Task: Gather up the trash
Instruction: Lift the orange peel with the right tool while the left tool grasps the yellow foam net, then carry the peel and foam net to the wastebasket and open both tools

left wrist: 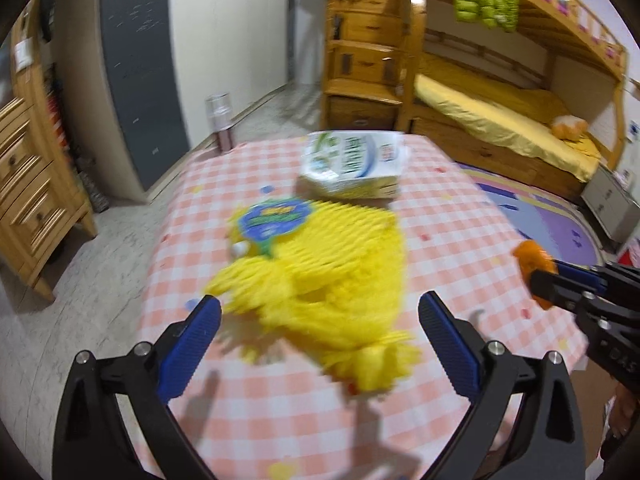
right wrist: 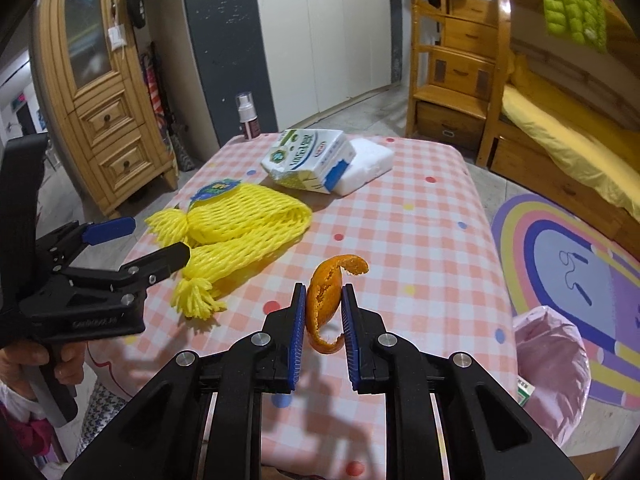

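My right gripper [right wrist: 323,294] is shut on an orange peel [right wrist: 326,296] and holds it above the pink checked tablecloth [right wrist: 420,240]; the peel also shows in the left wrist view [left wrist: 534,260]. My left gripper [left wrist: 320,312] is open, its blue pads either side of the near end of a yellow foam fruit net [left wrist: 320,272], apart from it. The net [right wrist: 240,220] lies flat on the cloth with a blue-green label. From the right wrist view the left gripper [right wrist: 156,240] hovers just above the net's tasselled end.
A white and green tissue pack [right wrist: 308,160] lies on a white pack [right wrist: 368,164] at the table's far side. A pink bag-lined bin [right wrist: 552,368] stands on the floor right of the table. A spray bottle [right wrist: 248,116] stands behind the table. Wooden cabinet left, bunk bed right.
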